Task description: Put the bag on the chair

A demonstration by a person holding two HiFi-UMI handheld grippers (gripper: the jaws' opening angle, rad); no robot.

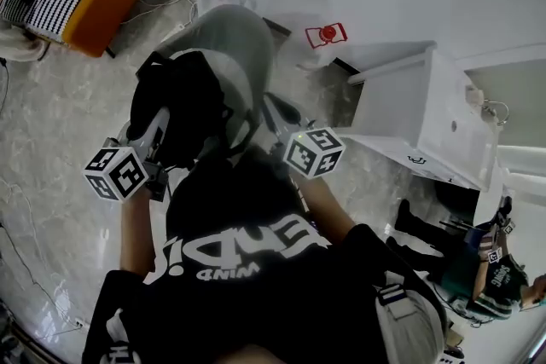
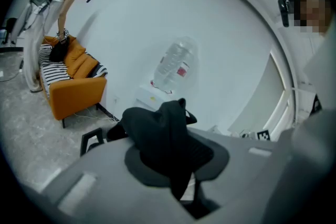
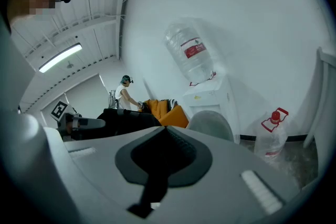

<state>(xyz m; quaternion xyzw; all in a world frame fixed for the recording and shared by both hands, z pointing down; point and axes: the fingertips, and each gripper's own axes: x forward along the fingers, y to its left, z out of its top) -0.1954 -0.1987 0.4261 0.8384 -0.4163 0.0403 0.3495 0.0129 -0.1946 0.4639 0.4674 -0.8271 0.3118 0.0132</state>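
**Bag held at the chair's near edge, set-down not yet done**

The black bag (image 1: 183,102) is gripped by the left gripper (image 2: 173,165), whose jaws are almost closed on a fold of its fabric. The bulk of the bag is bunched above and ahead of them. The right gripper (image 3: 164,152) is closed, and nothing is seen between its jaws.

In the head view the grey chair (image 1: 235,43) lies at twelve o'clock from the person. The bag is held at about eight o'clock of the chair's shell and overlaps its near edge. Whether it touches the seat cannot be told.

The step in hand is judged to be the carry to the chair. For the next move, the bag needs to be brought toward one o'clock until it hangs over the seat. It should then be lowered until its weight is borne there, and only then released. If the soft bag is left draped on the edge, it could slide off.
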